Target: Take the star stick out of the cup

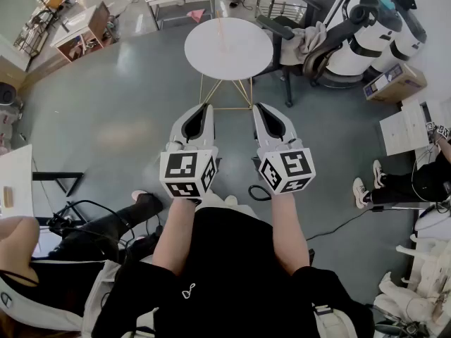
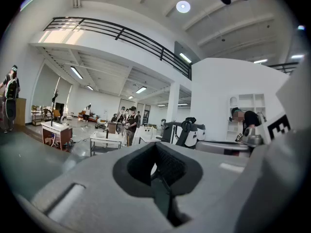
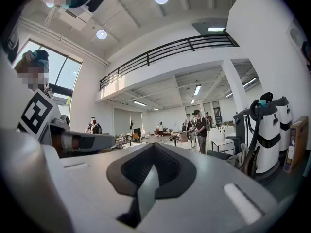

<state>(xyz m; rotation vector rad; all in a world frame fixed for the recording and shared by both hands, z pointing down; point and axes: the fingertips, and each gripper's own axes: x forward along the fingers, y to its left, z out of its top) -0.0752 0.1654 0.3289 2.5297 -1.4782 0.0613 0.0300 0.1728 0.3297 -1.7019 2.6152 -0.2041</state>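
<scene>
Left gripper [image 1: 206, 108] jaws pressed together, nothing between them; the left gripper view [image 2: 155, 145] confirms it. Right gripper [image 1: 260, 108] likewise closed and empty, as the right gripper view [image 3: 154, 148] also shows. Both are held side by side at frame centre, pointing at the round white table [image 1: 227, 46] at upper centre.

Star stick and cup: not visible in any view, location unknown.

Risks, as I judge them:
- Closed jaws reaching a cup would knock it over, so they need opening first.
- Walking forward could snag the black cable [image 1: 83, 208] on the floor at lower left.

Around:
- chair with a draped cloth [image 1: 304, 42] just right of the table, crowding that side
- white machines [image 1: 368, 42] at upper right
- seated person [image 1: 417, 180] at right edge
</scene>
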